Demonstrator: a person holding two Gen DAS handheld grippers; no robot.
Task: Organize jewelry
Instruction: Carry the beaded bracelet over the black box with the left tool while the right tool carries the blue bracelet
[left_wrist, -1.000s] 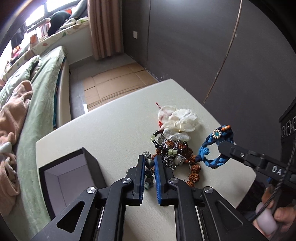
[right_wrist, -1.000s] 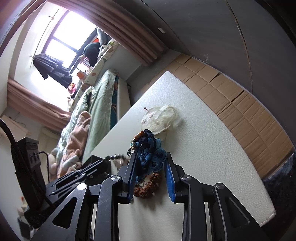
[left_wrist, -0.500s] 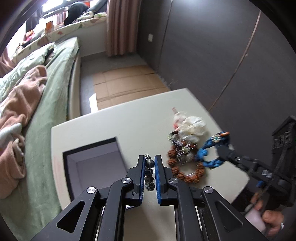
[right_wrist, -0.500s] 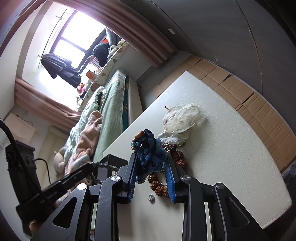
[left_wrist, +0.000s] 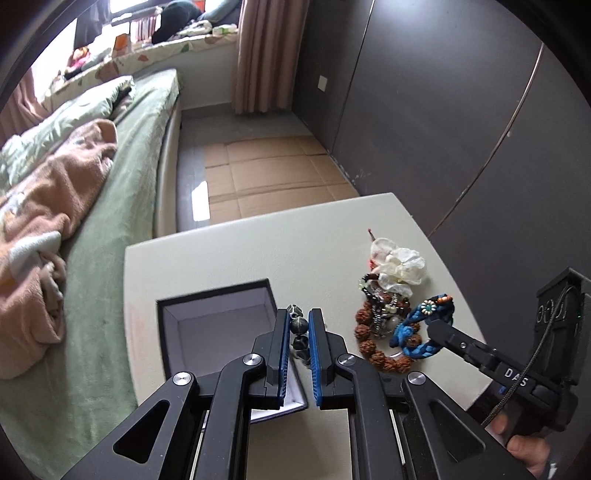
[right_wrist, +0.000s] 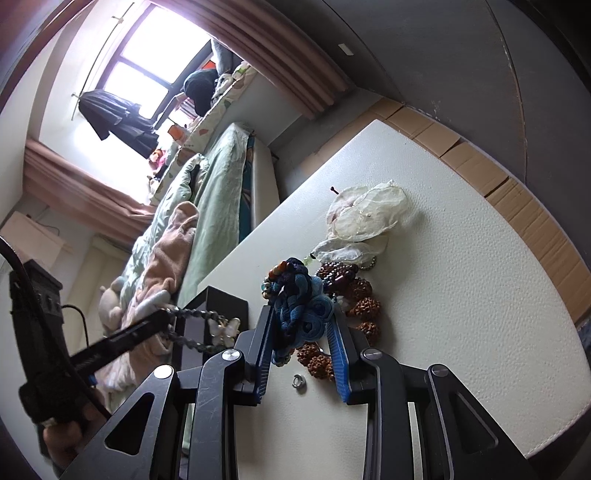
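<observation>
Your right claw (right_wrist: 301, 334) carries the letters "DAS" on its arm, readable in the left wrist view, and is clamped on the blue braided bracelet (right_wrist: 301, 302). Your left claw (left_wrist: 298, 334) is pinched narrow on the dark bead strand (left_wrist: 299, 326), at the right wall of the open black box (left_wrist: 218, 332). The jewelry pile (left_wrist: 380, 321) lies at 2 o'clock from it, near the right edge of the tabletop (left_wrist: 240, 258). Bare surface runs toward 12 o'clock.
</observation>
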